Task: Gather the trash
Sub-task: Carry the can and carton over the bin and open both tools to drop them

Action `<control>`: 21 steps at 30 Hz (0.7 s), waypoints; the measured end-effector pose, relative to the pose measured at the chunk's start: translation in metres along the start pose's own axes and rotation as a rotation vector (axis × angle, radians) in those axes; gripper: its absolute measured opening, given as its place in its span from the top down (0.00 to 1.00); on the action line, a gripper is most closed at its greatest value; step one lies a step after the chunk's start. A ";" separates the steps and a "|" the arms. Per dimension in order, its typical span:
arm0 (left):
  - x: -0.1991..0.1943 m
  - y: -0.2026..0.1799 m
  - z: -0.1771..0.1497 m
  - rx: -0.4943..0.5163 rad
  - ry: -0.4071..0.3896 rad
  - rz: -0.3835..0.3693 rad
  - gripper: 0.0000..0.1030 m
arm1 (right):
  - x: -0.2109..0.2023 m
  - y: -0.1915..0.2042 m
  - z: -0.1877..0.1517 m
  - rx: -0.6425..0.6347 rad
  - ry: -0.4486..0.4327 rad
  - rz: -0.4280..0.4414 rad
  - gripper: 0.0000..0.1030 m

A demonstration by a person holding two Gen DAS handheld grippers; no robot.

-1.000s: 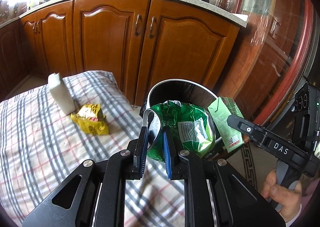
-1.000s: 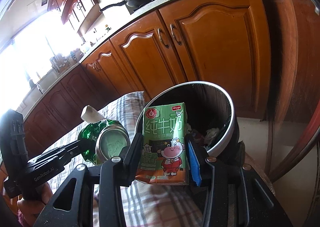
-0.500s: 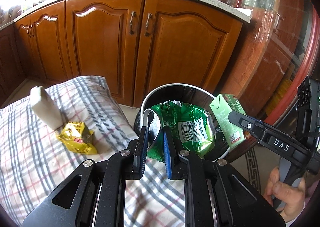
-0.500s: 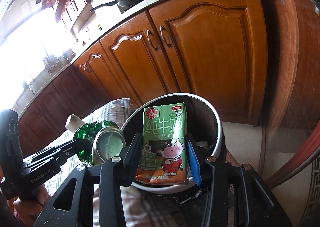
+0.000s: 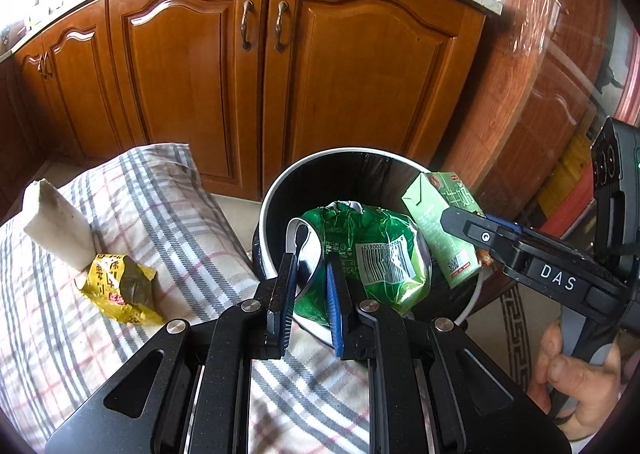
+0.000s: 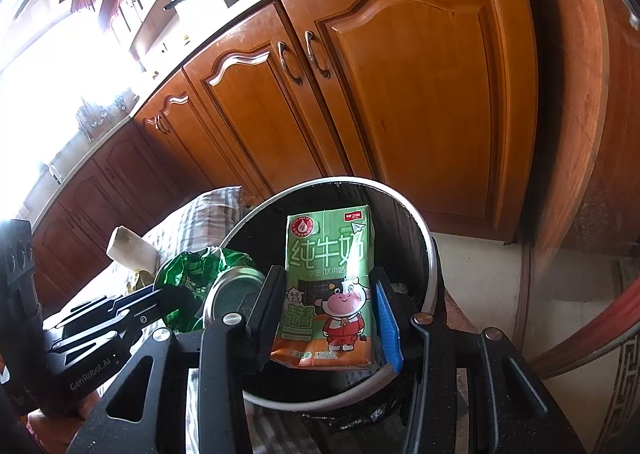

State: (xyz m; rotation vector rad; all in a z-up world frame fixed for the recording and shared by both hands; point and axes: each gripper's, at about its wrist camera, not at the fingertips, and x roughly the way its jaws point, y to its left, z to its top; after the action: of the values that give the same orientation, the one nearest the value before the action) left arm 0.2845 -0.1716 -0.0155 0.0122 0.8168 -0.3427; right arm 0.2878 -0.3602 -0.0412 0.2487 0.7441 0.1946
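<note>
My left gripper [image 5: 311, 268] is shut on the silvery edge of a crumpled green snack bag [image 5: 374, 254], which hangs over the open mouth of the round black bin [image 5: 276, 190]. My right gripper [image 6: 326, 290] is shut on an upright green milk carton [image 6: 330, 274], also held above the bin [image 6: 426, 254]. The left wrist view shows that carton [image 5: 440, 222] and the right gripper [image 5: 472, 228] at the bin's right side. The green bag [image 6: 192, 274] and left gripper [image 6: 168, 300] sit left of the carton in the right wrist view.
A yellow wrapper [image 5: 120, 290] and a white block [image 5: 56, 226] lie on the plaid cloth [image 5: 168, 222] left of the bin. Brown wooden cabinets [image 5: 248, 74] under a counter stand right behind. A person's hand [image 5: 572, 370] holds the right gripper's handle.
Both grippers moved forward with their loads, from beside the bin's near rim to over its mouth. The cabinets look closer. Both grips are unchanged.
</note>
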 end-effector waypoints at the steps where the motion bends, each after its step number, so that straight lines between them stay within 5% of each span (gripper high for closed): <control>1: 0.002 -0.001 0.002 0.000 0.002 0.002 0.87 | 0.001 0.000 0.000 -0.001 0.002 -0.002 0.58; 13: 0.015 -0.005 0.011 -0.010 0.026 0.008 0.86 | 0.016 -0.008 0.009 0.003 0.044 -0.011 0.56; 18: 0.008 0.000 0.009 -0.049 0.004 -0.005 0.59 | 0.013 -0.011 0.011 0.021 0.042 0.000 0.48; 21: -0.001 0.005 0.003 -0.074 -0.010 -0.017 0.57 | 0.007 -0.011 0.008 0.035 0.026 0.010 0.37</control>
State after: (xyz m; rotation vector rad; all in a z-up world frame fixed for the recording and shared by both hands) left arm 0.2873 -0.1669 -0.0129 -0.0651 0.8196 -0.3279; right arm 0.2991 -0.3706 -0.0429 0.2832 0.7727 0.1948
